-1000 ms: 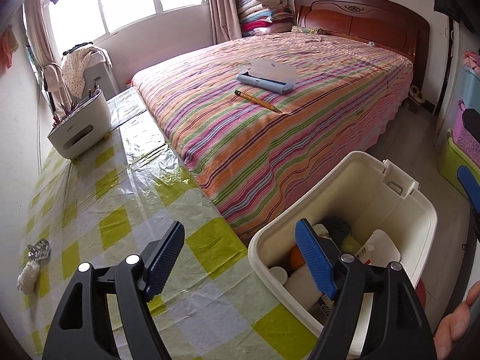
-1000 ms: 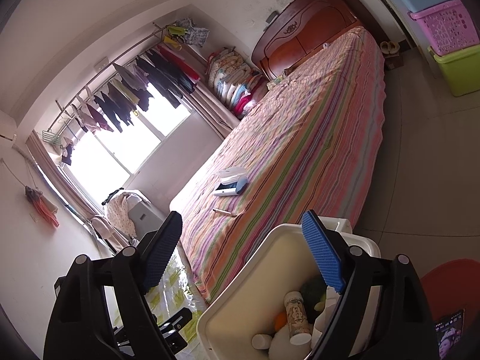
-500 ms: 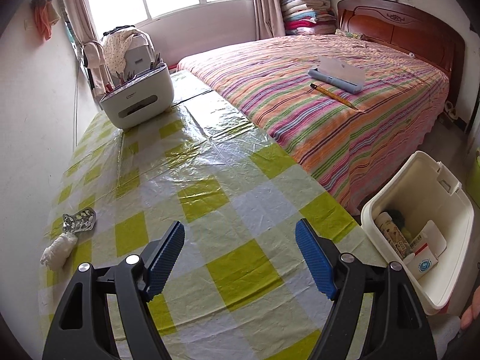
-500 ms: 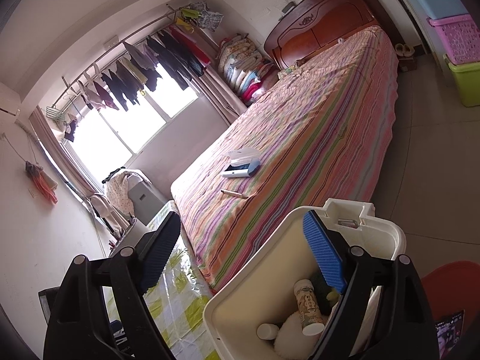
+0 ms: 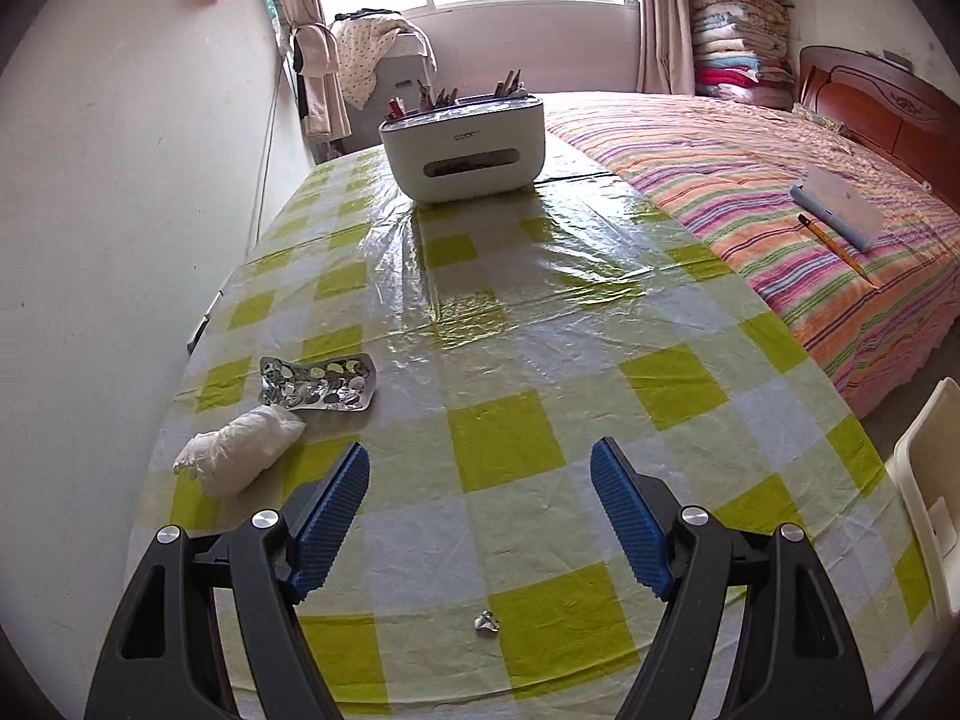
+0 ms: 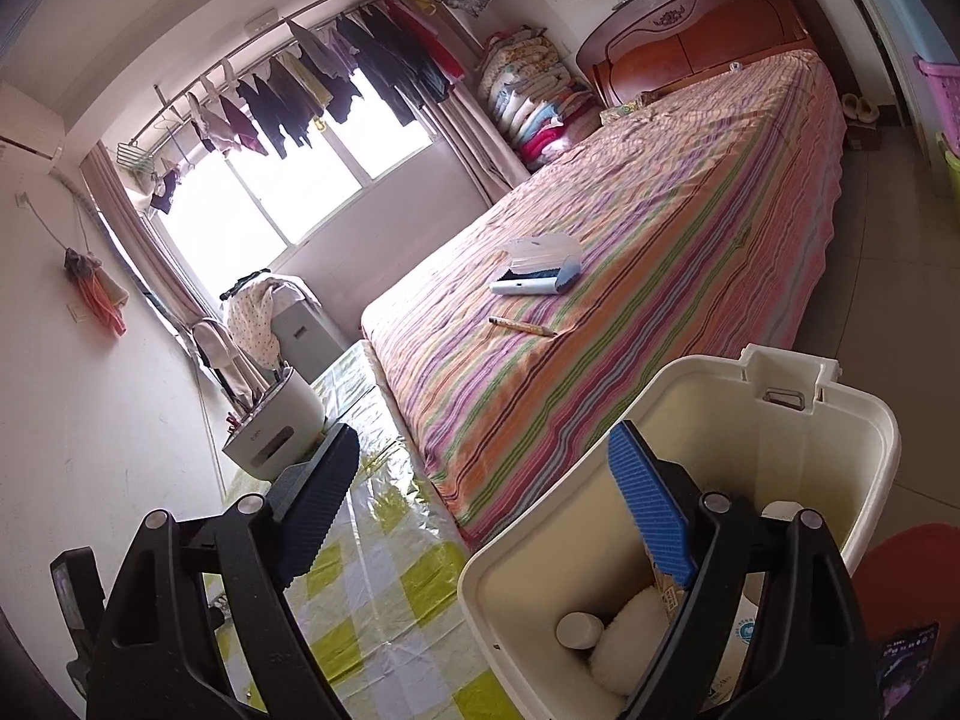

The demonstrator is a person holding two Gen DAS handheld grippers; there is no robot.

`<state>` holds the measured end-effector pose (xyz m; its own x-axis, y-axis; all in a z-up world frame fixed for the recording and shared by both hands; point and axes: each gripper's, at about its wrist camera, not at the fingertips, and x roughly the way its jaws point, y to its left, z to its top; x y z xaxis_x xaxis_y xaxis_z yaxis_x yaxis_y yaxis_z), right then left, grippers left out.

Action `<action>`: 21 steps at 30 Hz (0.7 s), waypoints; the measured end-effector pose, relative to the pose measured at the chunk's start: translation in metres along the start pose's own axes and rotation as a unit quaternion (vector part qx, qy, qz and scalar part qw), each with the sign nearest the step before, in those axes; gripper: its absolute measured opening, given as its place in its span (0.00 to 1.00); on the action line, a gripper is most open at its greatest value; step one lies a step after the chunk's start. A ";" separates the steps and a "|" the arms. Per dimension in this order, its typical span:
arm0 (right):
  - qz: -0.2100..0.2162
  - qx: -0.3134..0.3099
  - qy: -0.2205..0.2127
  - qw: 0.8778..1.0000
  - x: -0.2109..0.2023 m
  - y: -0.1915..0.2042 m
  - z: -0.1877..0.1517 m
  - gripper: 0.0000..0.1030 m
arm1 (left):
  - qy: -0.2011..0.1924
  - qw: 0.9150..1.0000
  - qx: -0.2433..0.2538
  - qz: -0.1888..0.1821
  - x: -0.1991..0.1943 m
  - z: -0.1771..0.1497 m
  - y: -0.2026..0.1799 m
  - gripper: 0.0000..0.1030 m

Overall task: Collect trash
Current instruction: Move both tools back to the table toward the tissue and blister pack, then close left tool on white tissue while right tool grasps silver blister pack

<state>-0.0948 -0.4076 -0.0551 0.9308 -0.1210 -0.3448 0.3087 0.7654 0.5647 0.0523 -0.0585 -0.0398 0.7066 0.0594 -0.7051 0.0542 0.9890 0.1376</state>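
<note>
My left gripper (image 5: 480,516) is open and empty above the yellow-checked table (image 5: 540,324). A crumpled white wad (image 5: 240,450) lies left of its left finger. A used foil blister pack (image 5: 318,384) lies just beyond the wad. A small foil scrap (image 5: 486,622) lies on the table between the gripper's arms. My right gripper (image 6: 480,510) is open and empty, held over the near rim of the white trash bin (image 6: 780,438), which holds a bottle (image 6: 579,630), a white wad (image 6: 630,636) and other trash. The bin's edge shows in the left wrist view (image 5: 924,480).
A white desk organiser (image 5: 465,150) with pens stands at the table's far end. A bed with a striped cover (image 5: 780,198) runs along the table's right side, with a lint roller (image 6: 540,273) and a pencil (image 6: 522,326) on it. A wall lies left.
My left gripper has swung left, from over the bin to over the table; the wad and blister pack are now close. The right gripper has stayed over the bin, shifting slightly.
</note>
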 end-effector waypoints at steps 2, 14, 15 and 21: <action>0.001 -0.011 0.002 1.000 0.002 0.008 -0.003 0.81 | 0.007 0.999 -0.031 0.006 0.006 0.001 0.025 0.72; 0.014 -0.076 0.014 0.997 0.006 0.044 -0.020 0.81 | 0.087 0.976 -0.199 0.026 0.074 -0.001 0.140 0.72; 0.015 -0.082 0.013 0.996 0.006 0.048 -0.022 0.81 | 0.087 0.975 -0.200 0.028 0.077 -0.001 0.143 0.72; 0.035 -0.128 0.025 0.991 0.009 0.073 -0.035 0.81 | 0.094 0.976 -0.192 0.038 0.093 0.007 0.148 0.72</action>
<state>-0.0702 -0.3309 -0.0432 0.9355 -0.0349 -0.3515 0.1777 0.9066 0.3829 0.1307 0.0927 -0.0804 0.5549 0.1229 -0.8228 -0.2866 0.9567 -0.0504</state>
